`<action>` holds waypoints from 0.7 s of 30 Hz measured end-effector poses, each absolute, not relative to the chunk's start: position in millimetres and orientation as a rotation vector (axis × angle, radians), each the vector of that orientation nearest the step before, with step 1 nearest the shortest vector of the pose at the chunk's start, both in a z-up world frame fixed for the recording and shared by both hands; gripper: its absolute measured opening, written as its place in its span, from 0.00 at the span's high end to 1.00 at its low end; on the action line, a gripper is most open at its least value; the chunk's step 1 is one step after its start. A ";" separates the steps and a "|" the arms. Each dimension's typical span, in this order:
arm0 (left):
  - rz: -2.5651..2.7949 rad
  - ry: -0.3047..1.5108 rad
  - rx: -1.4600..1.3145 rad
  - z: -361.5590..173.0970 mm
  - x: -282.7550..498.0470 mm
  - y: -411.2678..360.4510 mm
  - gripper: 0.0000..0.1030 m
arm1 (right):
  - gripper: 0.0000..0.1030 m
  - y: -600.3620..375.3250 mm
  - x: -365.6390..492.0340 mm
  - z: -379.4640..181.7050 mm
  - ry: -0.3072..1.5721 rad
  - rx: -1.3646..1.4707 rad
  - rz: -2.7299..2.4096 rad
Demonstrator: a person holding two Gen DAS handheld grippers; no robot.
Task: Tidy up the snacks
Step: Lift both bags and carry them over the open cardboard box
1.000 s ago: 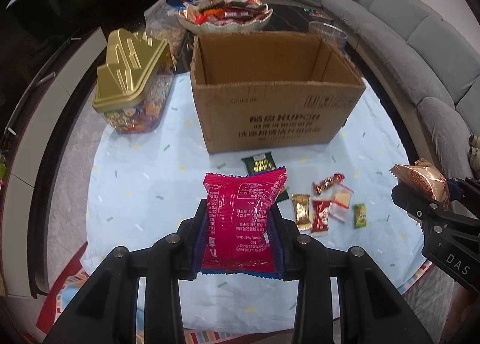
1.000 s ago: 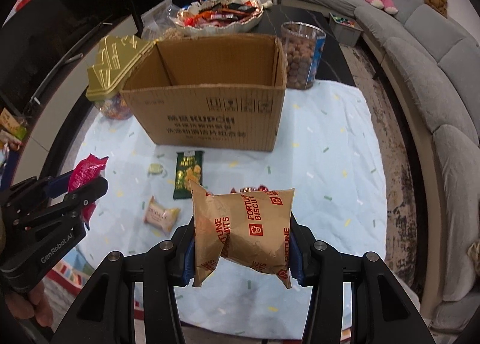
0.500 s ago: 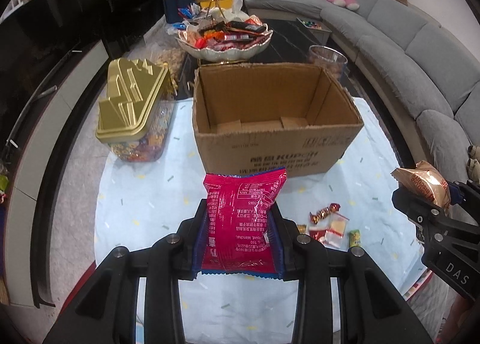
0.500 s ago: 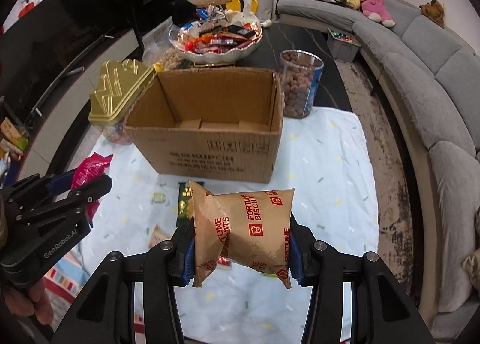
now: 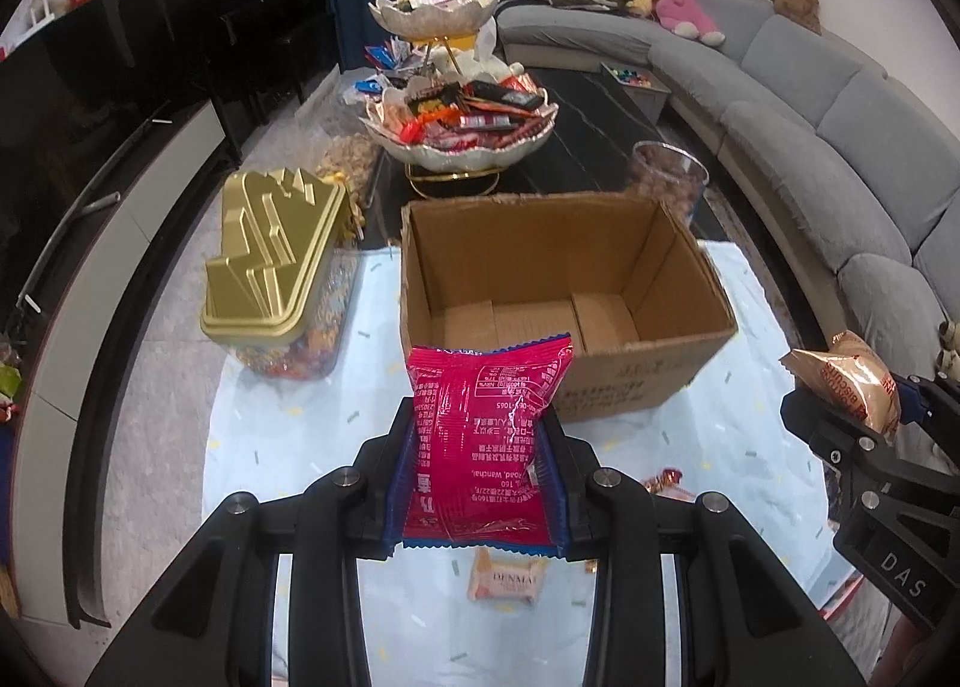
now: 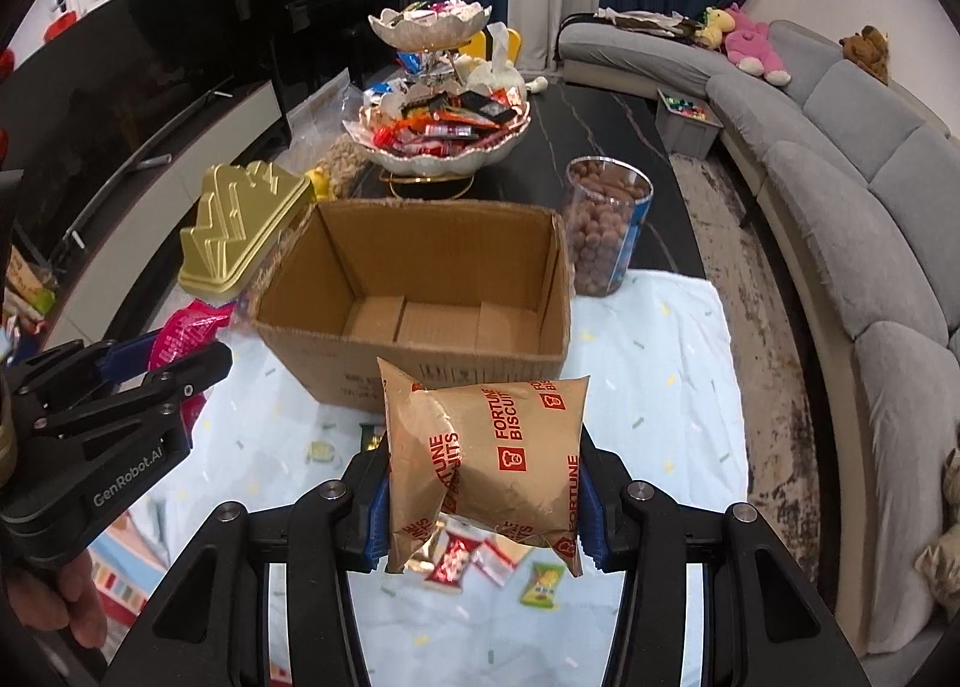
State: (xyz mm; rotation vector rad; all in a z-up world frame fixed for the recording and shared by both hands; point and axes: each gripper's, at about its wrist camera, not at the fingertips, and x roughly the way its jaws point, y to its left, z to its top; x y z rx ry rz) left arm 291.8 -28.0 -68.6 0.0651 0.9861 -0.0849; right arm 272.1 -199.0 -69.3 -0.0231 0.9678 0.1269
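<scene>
My left gripper is shut on a pink snack packet, held in the air just before the open cardboard box. My right gripper is shut on a gold Fortune Biscuits packet, also above the table before the box. The box is empty inside. Each gripper shows in the other's view: the right one at the right edge, the left one at the left edge. Small loose snacks lie on the pale blue cloth below the grippers.
A gold-lidded candy container stands left of the box. A clear jar of brown balls stands at its back right. A two-tier snack bowl sits behind the box. A grey sofa curves along the right.
Both grippers have risen and moved forward toward the box, each keeping its packet. The box's inside floor now shows, and the loose snacks have dropped below the fingers.
</scene>
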 end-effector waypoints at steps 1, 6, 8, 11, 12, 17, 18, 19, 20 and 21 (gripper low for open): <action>-0.084 0.983 0.063 -67.9 294.9 -27.0 0.65 | 0.52 -198.7 275.7 -68.1 0.963 -0.022 0.126; -0.083 0.972 0.054 -64.6 308.4 -26.9 0.65 | 0.52 -197.1 288.1 -63.8 0.944 -0.022 0.125; -0.085 0.966 0.051 -64.0 313.8 -27.7 0.65 | 0.52 -195.7 292.2 -63.0 0.939 -0.021 0.127; -0.087 0.952 0.045 -63.0 322.4 -27.5 0.65 | 0.52 -193.6 300.0 -60.3 0.922 -0.025 0.124; -0.086 0.950 0.044 -63.0 325.4 -27.1 0.65 | 0.52 -193.4 302.8 -59.6 0.917 -0.024 0.125; -0.087 0.939 0.033 -63.1 337.1 -25.7 0.65 | 0.52 -190.6 315.3 -58.0 0.891 -0.025 0.121; -0.088 0.937 0.034 -63.5 339.4 -26.1 0.65 | 0.52 -189.7 318.2 -58.1 0.888 -0.027 0.121; -0.088 0.937 0.035 -63.7 341.1 -26.2 0.65 | 0.52 -188.5 319.6 -58.5 0.886 -0.028 0.120; -0.087 0.936 0.038 -64.7 344.4 -26.7 0.65 | 0.52 -188.1 322.3 -59.0 0.884 -0.027 0.119; -0.087 0.937 0.039 -65.8 346.1 -26.6 0.65 | 0.52 -187.7 325.3 -59.7 0.884 -0.025 0.119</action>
